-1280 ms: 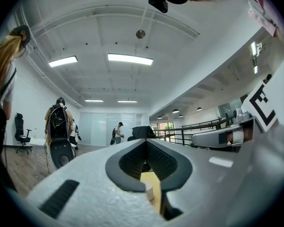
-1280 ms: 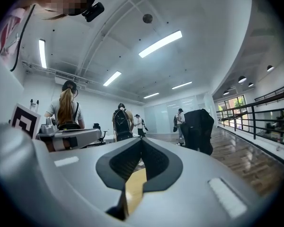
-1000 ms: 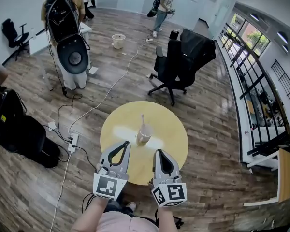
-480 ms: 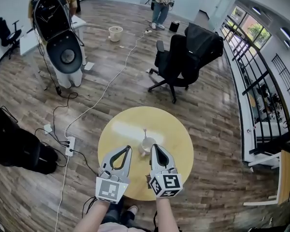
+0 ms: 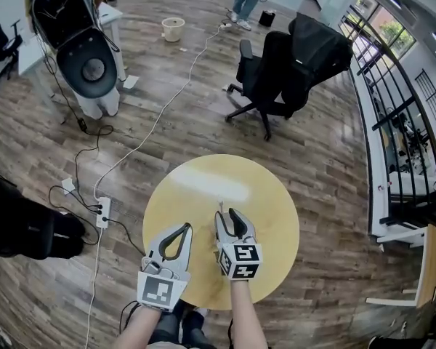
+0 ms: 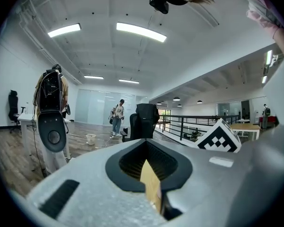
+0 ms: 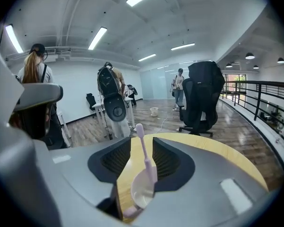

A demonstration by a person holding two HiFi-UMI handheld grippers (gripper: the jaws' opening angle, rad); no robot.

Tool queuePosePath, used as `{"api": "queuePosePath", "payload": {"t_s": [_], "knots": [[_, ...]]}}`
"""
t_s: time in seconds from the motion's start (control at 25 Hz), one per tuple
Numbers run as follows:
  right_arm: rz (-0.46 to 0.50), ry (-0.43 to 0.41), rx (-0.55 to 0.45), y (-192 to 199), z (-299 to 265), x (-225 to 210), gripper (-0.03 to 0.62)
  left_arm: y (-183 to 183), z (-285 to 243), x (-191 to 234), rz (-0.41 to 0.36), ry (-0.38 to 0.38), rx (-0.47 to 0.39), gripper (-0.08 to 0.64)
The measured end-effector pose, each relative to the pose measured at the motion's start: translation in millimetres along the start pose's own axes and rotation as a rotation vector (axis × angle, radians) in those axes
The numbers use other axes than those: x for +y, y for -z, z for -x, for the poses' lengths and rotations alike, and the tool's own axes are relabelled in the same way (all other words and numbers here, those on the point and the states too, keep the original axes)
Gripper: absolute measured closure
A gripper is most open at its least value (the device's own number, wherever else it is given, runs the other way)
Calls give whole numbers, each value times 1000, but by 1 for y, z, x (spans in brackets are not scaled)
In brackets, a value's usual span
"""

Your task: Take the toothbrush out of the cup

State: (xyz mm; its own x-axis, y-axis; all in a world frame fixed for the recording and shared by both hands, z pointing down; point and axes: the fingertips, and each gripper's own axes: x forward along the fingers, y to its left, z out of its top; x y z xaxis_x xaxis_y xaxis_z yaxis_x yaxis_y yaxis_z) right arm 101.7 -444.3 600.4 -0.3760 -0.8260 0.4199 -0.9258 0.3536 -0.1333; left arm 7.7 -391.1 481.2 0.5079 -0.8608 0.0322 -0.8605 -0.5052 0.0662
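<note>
The left hand-held gripper (image 5: 184, 227) hangs over the near part of the round bench (image 5: 196, 187), its jaws closed tip to tip on nothing. Just beside it, the right hand-held gripper (image 7: 141, 141) is opening. Its jaws stand either side of the cup (image 7: 138, 193) and do not seem to press on it. The toothbrush (image 7: 146, 157) stands in the cup, leaning, with its head up between the jaws. The cup sits on the bench. Beyond, a black chair (image 5: 291, 64) stands on the wood floor.

Pale pink toothbrush (image 7: 143, 148) in a white cup (image 7: 138, 194); yellow worktop (image 5: 269, 195) with a pale glare streak; brown wood-grain floor (image 5: 334, 158); black chair (image 5: 276, 71); white cable (image 5: 160, 118).
</note>
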Motion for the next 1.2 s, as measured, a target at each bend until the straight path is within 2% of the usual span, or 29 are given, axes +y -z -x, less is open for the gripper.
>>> {"api": "queuePosePath", "payload": {"t_s": [0.24, 0.32, 0.4, 0.52, 0.84, 1.0, 1.2], "knots": [[75, 35, 67, 7, -26, 1, 454, 11, -7, 14, 22, -18, 24, 561], [82, 57, 83, 12, -29, -1, 488, 12, -8, 15, 34, -20, 23, 561], [98, 83, 90, 15, -27, -5, 562, 13, -9, 15, 42, -21, 23, 561], [95, 109, 81, 15, -24, -10, 572, 14, -10, 16, 42, -21, 22, 561], [50, 87, -80, -27, 7, -8, 572, 4, -9, 12, 28, -7, 6, 561], [8, 67, -192, -59, 40, -4, 572, -13, -7, 6, 7, 5, -23, 561], [31, 76, -301, -94, 87, -3, 572, -49, -3, -13, -34, 43, -94, 561]]}}
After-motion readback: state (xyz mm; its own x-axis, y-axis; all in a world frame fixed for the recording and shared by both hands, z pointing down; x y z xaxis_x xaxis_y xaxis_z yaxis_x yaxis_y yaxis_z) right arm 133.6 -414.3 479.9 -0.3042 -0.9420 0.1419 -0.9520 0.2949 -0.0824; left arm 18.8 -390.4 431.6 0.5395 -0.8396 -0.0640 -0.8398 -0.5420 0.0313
